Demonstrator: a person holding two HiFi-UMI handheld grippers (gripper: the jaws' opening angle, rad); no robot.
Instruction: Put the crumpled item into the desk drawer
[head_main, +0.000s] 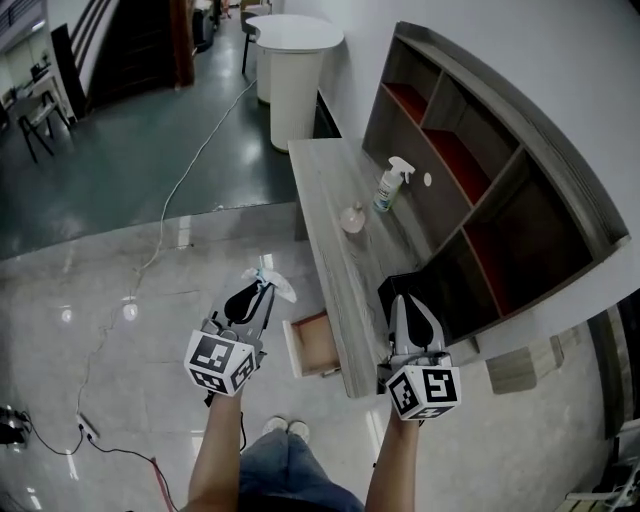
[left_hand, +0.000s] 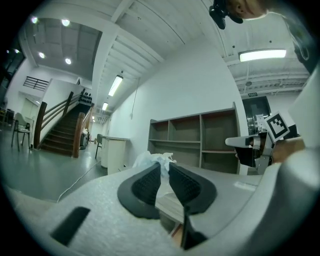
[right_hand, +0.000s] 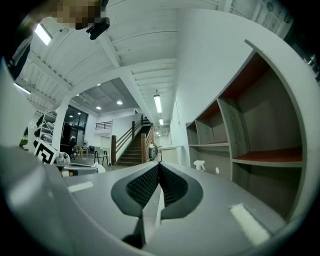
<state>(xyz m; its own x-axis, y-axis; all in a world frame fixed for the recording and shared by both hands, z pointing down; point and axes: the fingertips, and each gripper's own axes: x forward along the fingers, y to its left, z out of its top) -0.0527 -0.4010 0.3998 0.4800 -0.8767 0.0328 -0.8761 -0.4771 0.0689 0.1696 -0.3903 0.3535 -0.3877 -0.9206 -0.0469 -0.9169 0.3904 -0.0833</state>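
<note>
- Left gripper (head_main: 258, 290): jaws drawn close on the crumpled item (head_main: 279, 286). In the left gripper view the white wad (left_hand: 154, 160) is seen pinched at the jaw tips and bulging out beyond them.
- Crumpled item: held in the air over the floor (head_main: 120, 260), left of the desk (head_main: 335, 215) and a little beyond the drawer. It is not yet over the opening.
- Drawer (head_main: 312, 345): pulled out from the near front edge of the desk. The wooden inside is exposed, and no contents can be made out.
- Right gripper (head_main: 402, 300): jaws pressed together with nothing between them, as shown in the right gripper view (right_hand: 158, 167). It is held above the near end of the desk, just right of the drawer.
- Also present: a spray bottle (head_main: 392, 185) and a small pale round object (head_main: 353, 218) on the desk top, and a shelf unit (head_main: 480, 180) against the wall.
- Step in hand: judged to be the carry, with the item gripped and the drawer already open.
- Next move: the left gripper is to be brought toward the person and rightward until the wad hangs over the drawer, then lowered inside its walls before the jaws are parted. The light wad may cling to a pad or catch on the drawer's rim.
</note>
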